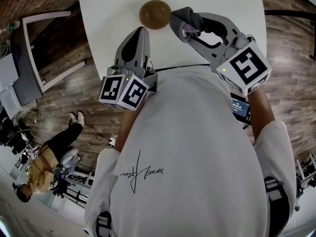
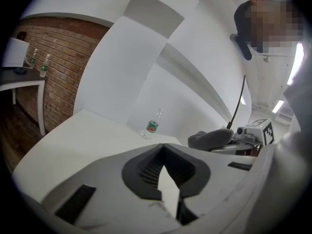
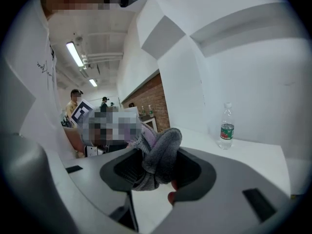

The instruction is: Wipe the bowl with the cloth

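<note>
A brown bowl (image 1: 155,14) stands on the white table (image 1: 103,14), just beyond both grippers in the head view; neither gripper view shows it. My right gripper (image 1: 183,27) is lifted to the right of the bowl and is shut on a bunched grey and lilac cloth (image 1: 188,30). The right gripper view shows that cloth (image 3: 160,154) wadded between the jaws of the right gripper (image 3: 156,162). My left gripper (image 1: 138,33) hovers left of and nearer than the bowl, shut with nothing in it. In the left gripper view the left gripper (image 2: 163,149) has its pads meeting, and the cloth (image 2: 210,139) shows at the right.
A clear water bottle (image 2: 154,123) with a green label stands on the table's far side by the white wall, also in the right gripper view as the bottle (image 3: 225,126). A brick wall (image 2: 58,72) and a small side table (image 2: 19,79) lie to the left. People stand in the background (image 3: 75,101).
</note>
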### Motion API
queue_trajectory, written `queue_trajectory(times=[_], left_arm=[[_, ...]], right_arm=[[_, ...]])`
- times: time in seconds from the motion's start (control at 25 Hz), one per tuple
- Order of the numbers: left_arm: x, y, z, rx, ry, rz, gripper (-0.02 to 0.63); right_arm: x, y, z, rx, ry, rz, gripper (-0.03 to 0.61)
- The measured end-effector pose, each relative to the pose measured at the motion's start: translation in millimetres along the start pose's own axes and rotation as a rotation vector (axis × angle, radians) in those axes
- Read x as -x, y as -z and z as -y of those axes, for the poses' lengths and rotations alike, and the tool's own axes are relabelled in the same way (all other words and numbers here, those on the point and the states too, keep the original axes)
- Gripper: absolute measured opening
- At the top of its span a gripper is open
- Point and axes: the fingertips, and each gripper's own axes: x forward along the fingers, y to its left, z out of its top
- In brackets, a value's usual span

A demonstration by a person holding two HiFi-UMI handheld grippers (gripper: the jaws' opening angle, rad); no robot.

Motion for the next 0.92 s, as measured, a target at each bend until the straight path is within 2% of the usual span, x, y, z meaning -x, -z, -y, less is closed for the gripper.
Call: queue_trajectory(times=[0.4, 0.92], left_arm=[[0, -13, 22, -0.011, 0.053, -0.003, -0.008], [13, 2, 27, -0.018, 0.049, -0.059, -0.008]], right_arm=[[15, 1, -1, 0.014, 0.019, -0.005, 0.179], [23, 3, 0, 0.032, 0.029, -0.005, 0.178]])
